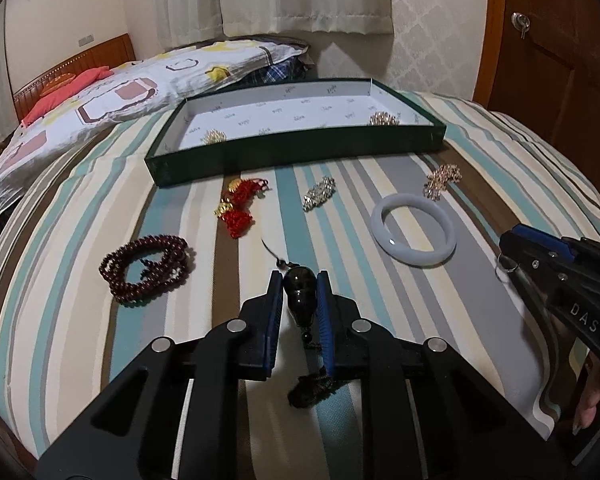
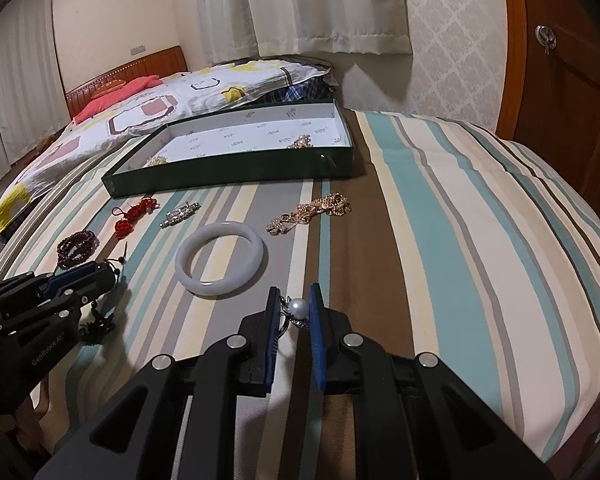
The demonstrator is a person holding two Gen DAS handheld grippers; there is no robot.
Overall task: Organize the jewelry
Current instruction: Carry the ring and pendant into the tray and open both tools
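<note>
Here, on the striped bedspread, my left gripper is clamped on a dark pendant, its tassel hanging below the pads, while my right gripper pinches a pearl ring between its blue pads. The white bangle lies between the two grippers. Beyond it sit a gold chain, a silver piece, red knotted charms and a dark red bead bracelet. Farther back stands the green tray, with two gold pieces inside, one toward each end.
</note>
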